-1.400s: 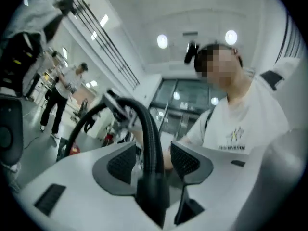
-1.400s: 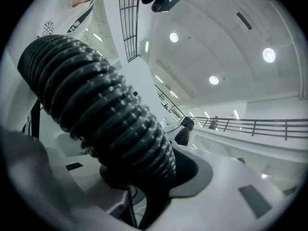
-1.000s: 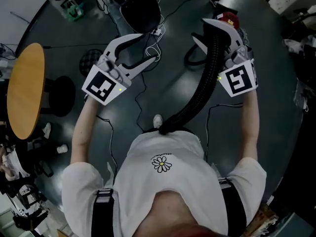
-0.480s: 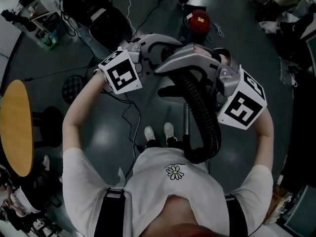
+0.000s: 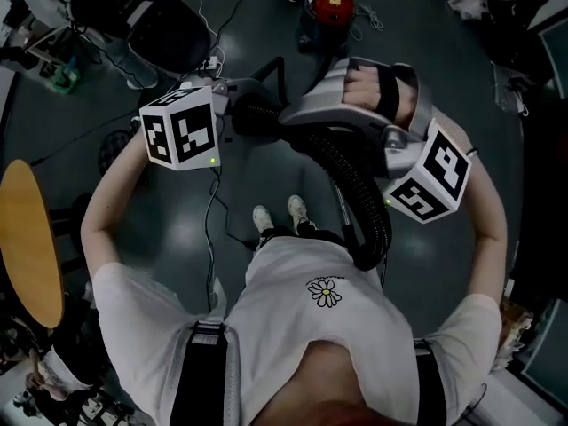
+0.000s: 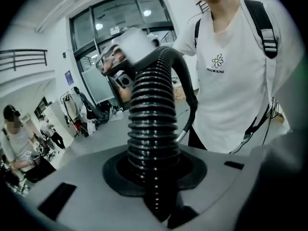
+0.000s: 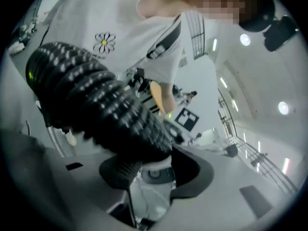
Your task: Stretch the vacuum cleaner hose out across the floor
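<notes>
Hose [image 6: 153, 124] clamped in left hand-held gripper [image 6: 155, 177]

Left gripper [image 6: 155, 182]: was gaping, well left of the hose [image 5: 359, 193]; its jaws have just closed onto the hose.
Hose: ran nearly straight; now hooks over at the right gripper [image 7: 149, 174].

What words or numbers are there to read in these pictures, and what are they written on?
White T-shirt, under the daisy: a small line of capitals, maybe "PEACEMINUSONE", too small to be sure.
Blue wall sign: too small to read.
Label on the red vacuum cleaner: too blurred to read.
Left marker cube and right marker cube: black-and-white patterns, no words.
</notes>
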